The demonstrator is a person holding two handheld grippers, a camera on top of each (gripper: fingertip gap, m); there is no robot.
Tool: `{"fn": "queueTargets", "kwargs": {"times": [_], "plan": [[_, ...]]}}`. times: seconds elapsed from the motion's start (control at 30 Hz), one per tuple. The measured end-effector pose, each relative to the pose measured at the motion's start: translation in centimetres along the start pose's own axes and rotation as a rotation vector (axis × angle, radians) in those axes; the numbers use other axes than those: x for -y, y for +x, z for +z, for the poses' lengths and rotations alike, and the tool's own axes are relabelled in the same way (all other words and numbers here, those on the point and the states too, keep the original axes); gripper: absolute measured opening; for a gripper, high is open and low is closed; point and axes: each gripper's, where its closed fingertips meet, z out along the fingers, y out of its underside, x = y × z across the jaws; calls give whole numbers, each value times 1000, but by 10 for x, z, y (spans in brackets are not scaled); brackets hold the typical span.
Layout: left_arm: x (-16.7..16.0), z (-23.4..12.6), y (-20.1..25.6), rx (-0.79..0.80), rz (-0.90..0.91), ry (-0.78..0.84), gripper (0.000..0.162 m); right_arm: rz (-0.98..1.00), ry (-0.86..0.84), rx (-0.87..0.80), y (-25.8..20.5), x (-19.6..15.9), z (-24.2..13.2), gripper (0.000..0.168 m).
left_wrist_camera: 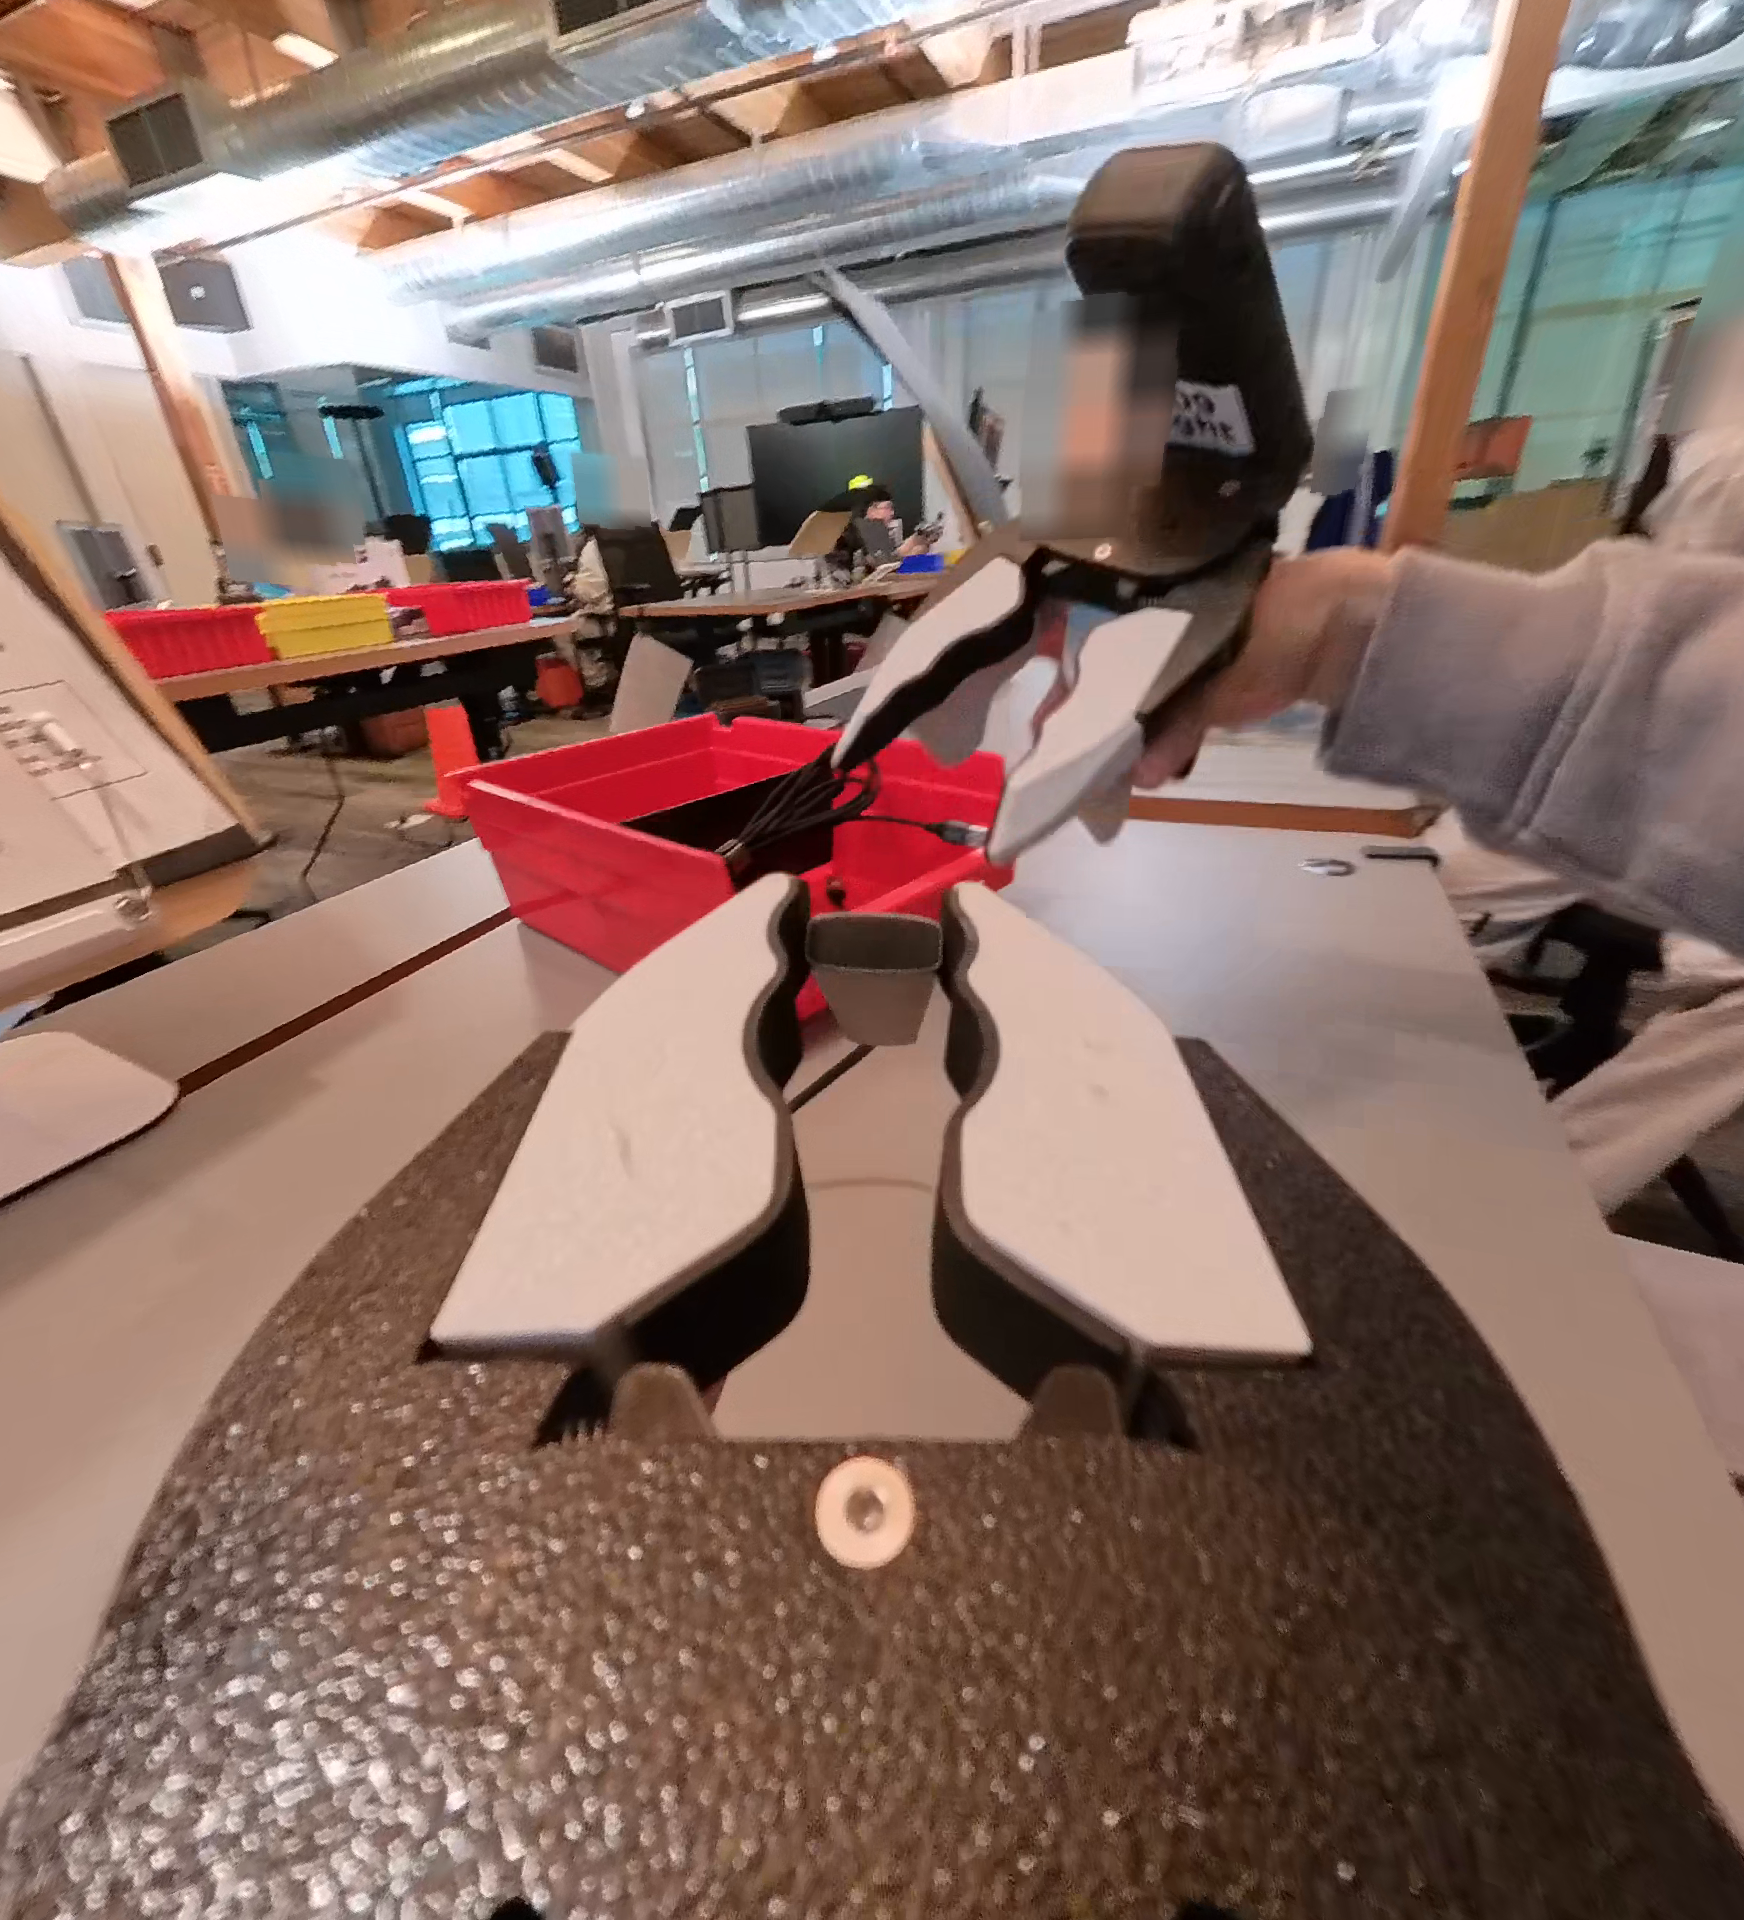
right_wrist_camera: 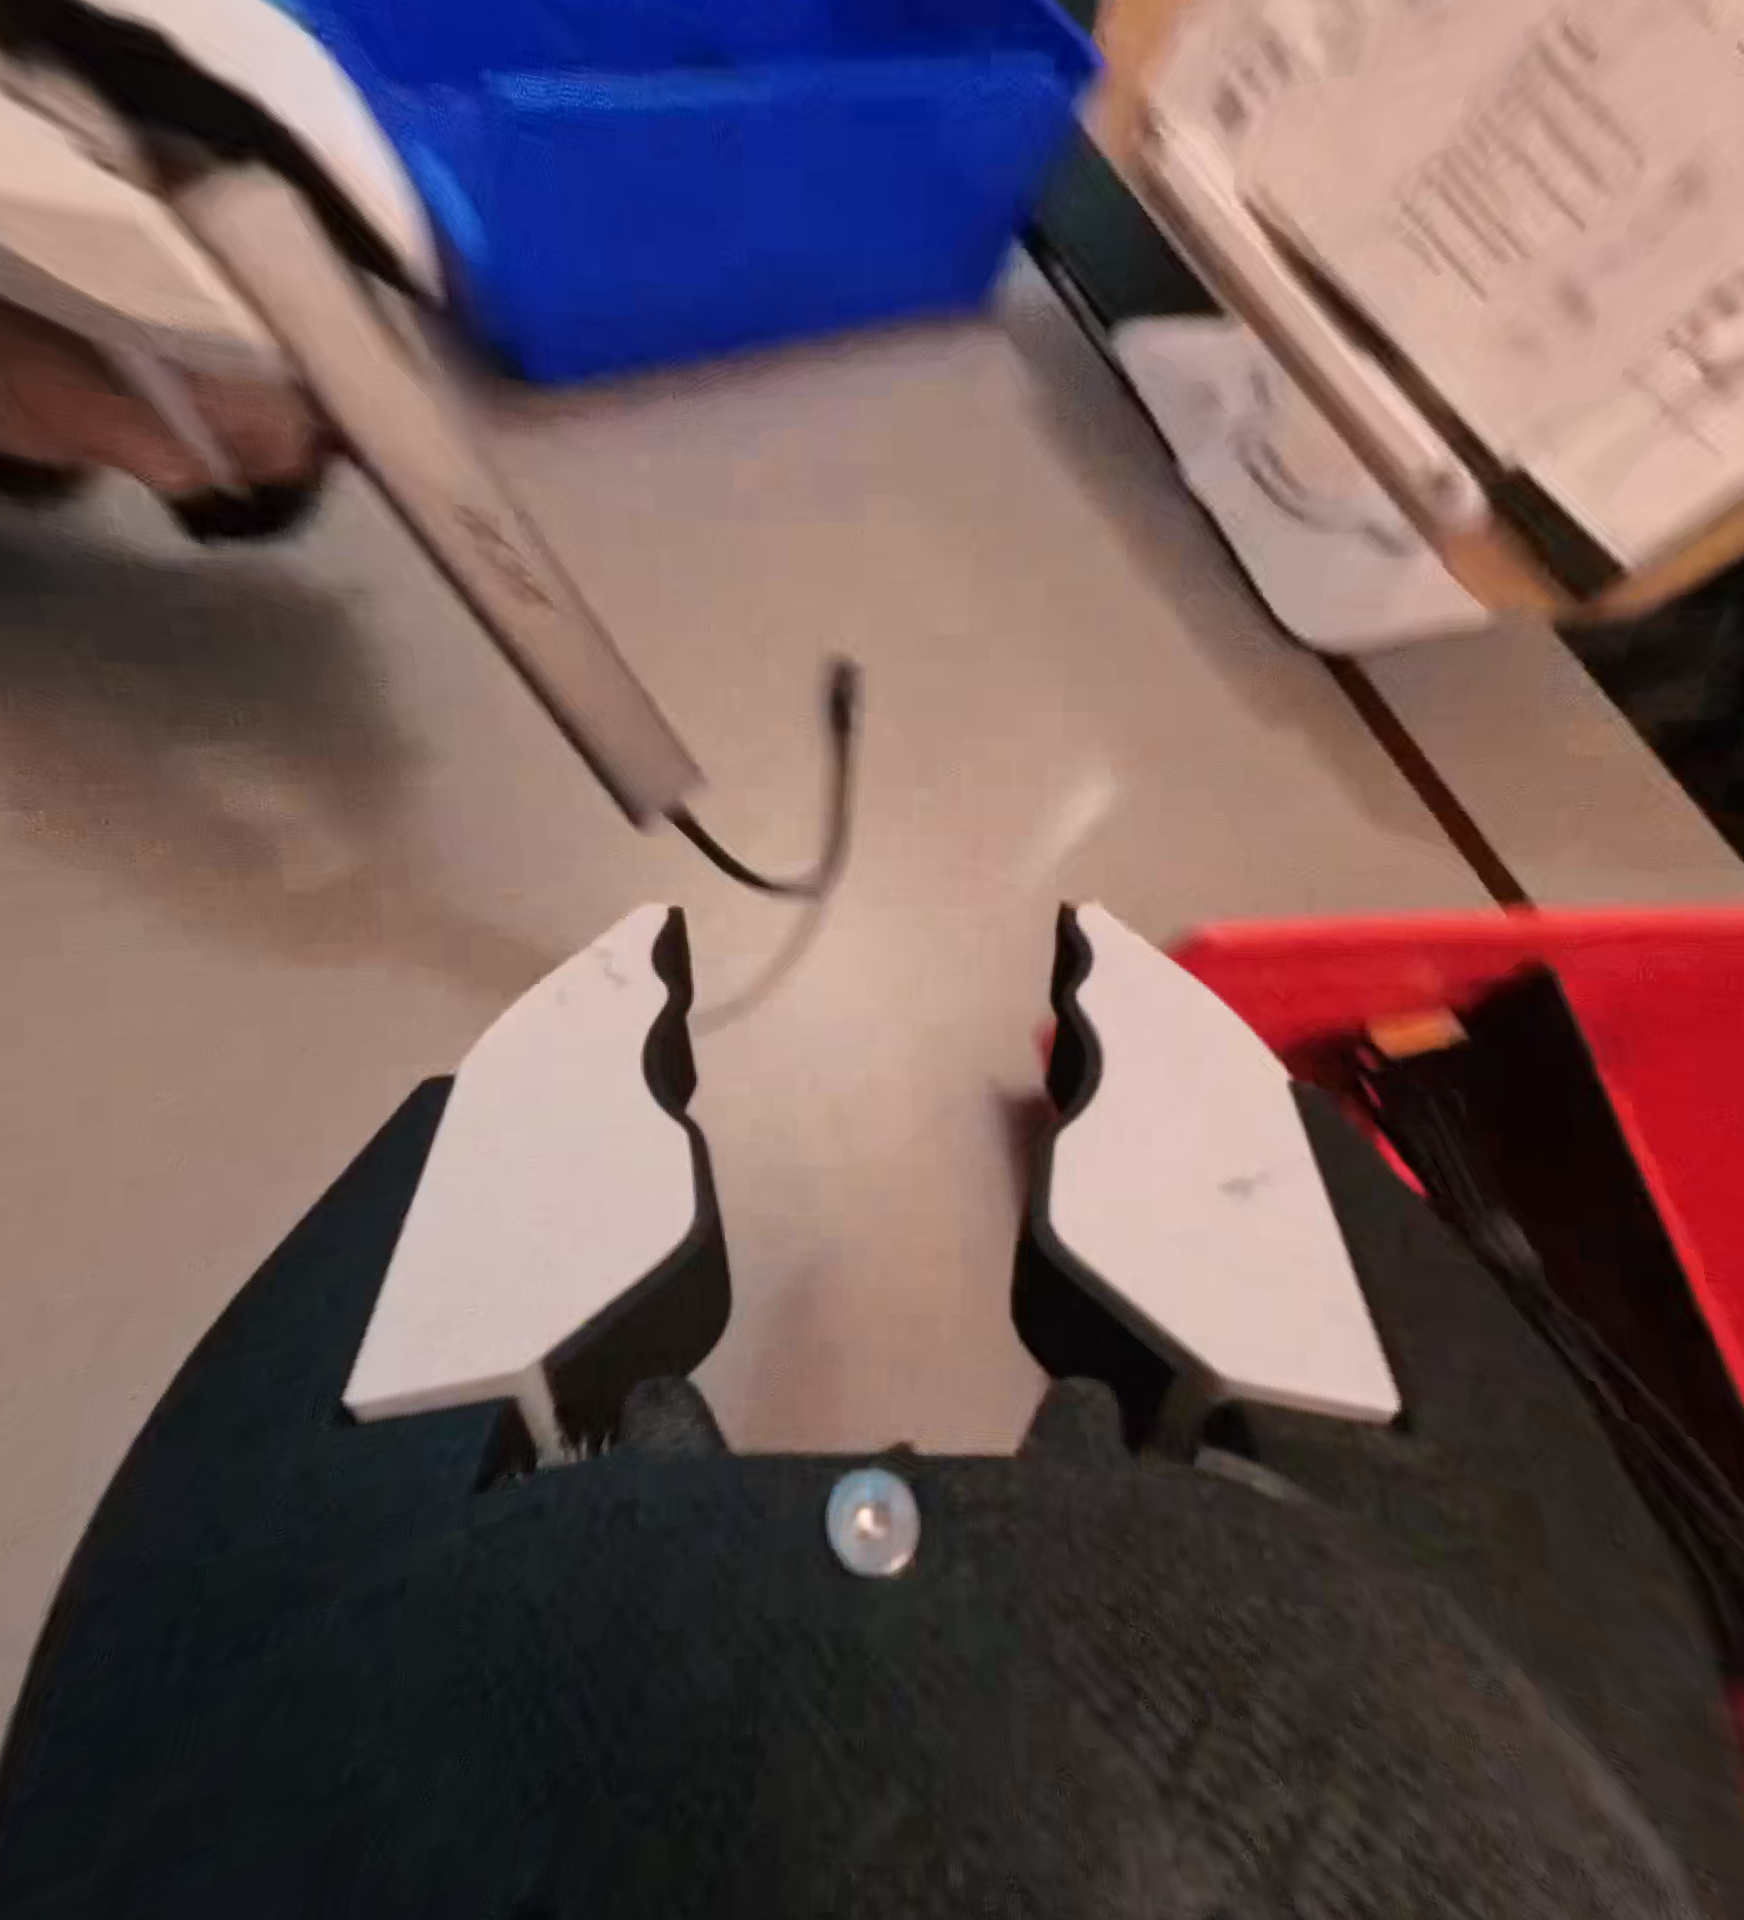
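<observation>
The grey bench (right_wrist_camera: pixel 224 935) carries a motion-blurred blue bin (right_wrist_camera: pixel 743 208), contents hidden, and a red bin (left_wrist_camera: pixel 577 842) holding bundled black cables (left_wrist_camera: pixel 795 810). The left claw (left_wrist_camera: pixel 873 935) is clenched on a small grey block (left_wrist_camera: pixel 873 977). The right claw (right_wrist_camera: pixel 873 925) hangs released near the red bin, above a thin cable (right_wrist_camera: pixel 826 821) trailing from a white bar (right_wrist_camera: pixel 494 551).

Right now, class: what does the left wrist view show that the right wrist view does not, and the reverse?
Only the left wrist view: the right gripper seen whole, jaws open, in a grey-sleeved hand; a yellow bin far off. Only the right wrist view: the blue bin and the short black cable at the tip of the grey bar. Both: the red bin, the table, the left gripper shut on the bar.
</observation>
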Motion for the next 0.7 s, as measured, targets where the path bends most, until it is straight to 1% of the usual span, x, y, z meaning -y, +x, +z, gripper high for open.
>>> {"fn": "queueTargets", "kwargs": {"times": [0.03, 0.07, 0.13, 0.2, 0.23, 0.33, 0.4, 0.47, 0.53, 0.57, 0.6, 0.67, 0.7], "plan": [[1, 0, 4, -29, -2, 19, 23, -23, 88, 75, -25, 18, 9, 66], [3, -1, 8, -61, -11, 38, 23, -33, 140, 131, -44, 29, 16, 67], [9, -4, 15, -128, -29, 84, 24, -29, 189, 222, -68, 38, 28, 67], [16, -8, 22, -183, -34, 125, 24, -26, 222, 279, -77, 39, 35, 60], [18, -9, 23, -195, -40, 137, 24, -14, 238, 307, -79, 38, 37, 54], [23, -12, 23, -210, -55, 162, 24, 3, 320, 415, -90, 43, 30, 25], [23, -13, 23, -221, -67, 165, 24, -29, 310, 410, -92, 43, 29, 24], [21, -13, 23, -226, -58, 167, 24, -94, 285, 372, -90, 42, 28, 24], [20, -12, 19, -190, -47, 170, 27, -109, 277, 355, -85, 45, 22, 23], [20, -12, 13, -144, -35, 179, 44, -121, 258, 323, -76, 46, 19, 23], [20, -12, 7, -93, -16, 183, 58, -143, 235, 254, -61, 46, 14, 23], [12, -10, -2, -24, 17, 130, 69, -168, 196, 126, -24, 50, -3, 24], [6, -8, -2, -19, 29, 96, 70, -183, 181, 20, 4, 55, -14, 23]]}}
